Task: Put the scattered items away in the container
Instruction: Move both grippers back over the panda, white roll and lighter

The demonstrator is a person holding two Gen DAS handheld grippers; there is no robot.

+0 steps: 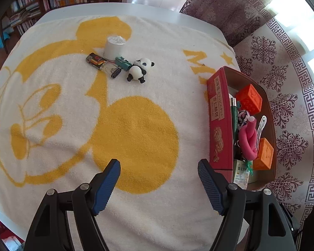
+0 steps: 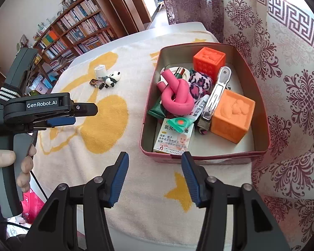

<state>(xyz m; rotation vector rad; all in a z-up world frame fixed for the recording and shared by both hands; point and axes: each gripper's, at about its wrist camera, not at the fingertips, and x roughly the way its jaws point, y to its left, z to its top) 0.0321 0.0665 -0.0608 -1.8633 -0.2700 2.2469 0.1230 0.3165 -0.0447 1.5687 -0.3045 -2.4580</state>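
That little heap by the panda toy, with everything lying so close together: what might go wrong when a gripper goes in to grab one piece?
1. The panda toy, lighter and small green item touch or overlap, so the open left gripper might pinch two at once or knock the white roll over.
2. The red tin is already crowded around the pink knot and orange block, so a dropped piece might perch on top.
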